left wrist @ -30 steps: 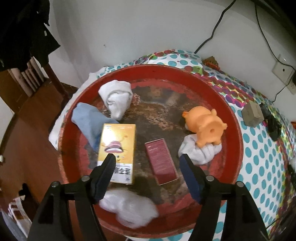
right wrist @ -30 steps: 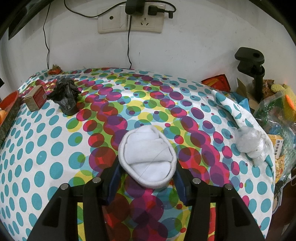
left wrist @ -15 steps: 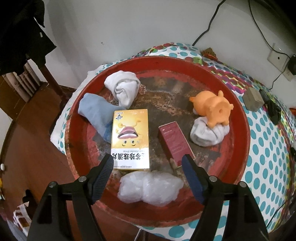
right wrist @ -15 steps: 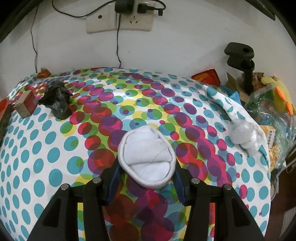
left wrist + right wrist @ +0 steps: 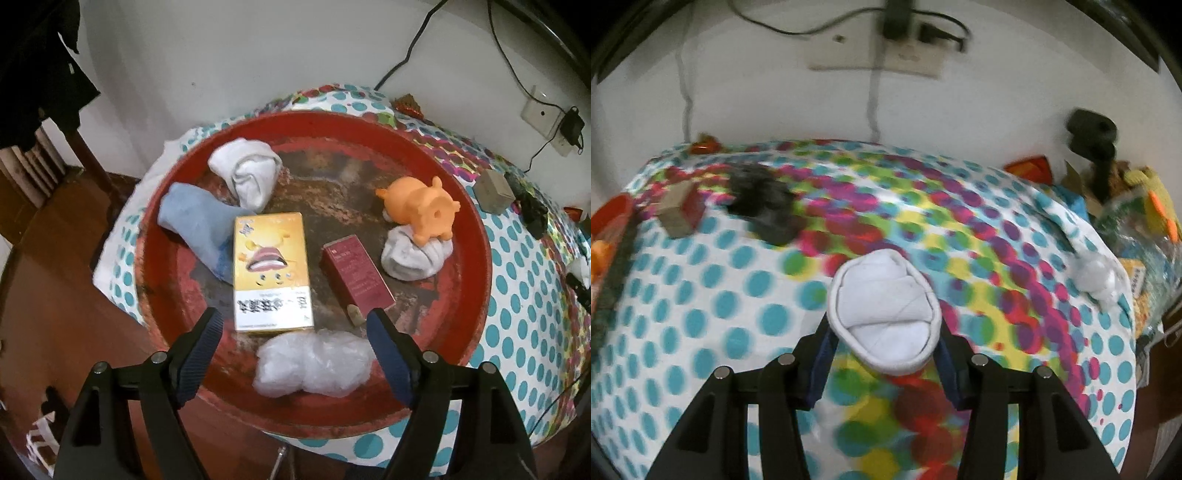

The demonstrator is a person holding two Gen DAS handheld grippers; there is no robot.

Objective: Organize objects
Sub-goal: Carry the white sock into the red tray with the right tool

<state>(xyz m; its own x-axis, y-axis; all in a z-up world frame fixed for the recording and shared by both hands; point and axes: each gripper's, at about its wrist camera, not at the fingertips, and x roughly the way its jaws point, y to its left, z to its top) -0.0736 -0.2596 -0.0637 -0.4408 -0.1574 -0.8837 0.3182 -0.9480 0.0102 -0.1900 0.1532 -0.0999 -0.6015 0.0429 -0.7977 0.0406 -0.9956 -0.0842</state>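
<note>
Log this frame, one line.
left gripper: open over red tray | right gripper: shut on white sock roll

Between my left jaws, the plastic wad (image 5: 314, 363) blocks the near tray (image 5: 476, 206); yellow box (image 5: 271, 271) and maroon box (image 5: 356, 273) crowd just beyond. Bare cloth (image 5: 701, 314) lies left of my right jaws.

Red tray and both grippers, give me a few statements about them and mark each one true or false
1. The right gripper is shut on a rolled white sock. True.
2. The left gripper holds the yellow box. False: it is open and holds nothing.
3. The orange pig toy lies in the red tray. True.
4. The maroon box stands upright. False: it lies flat.
5. The black crumpled bag lies in the tray. False: it is on the dotted cloth.
</note>
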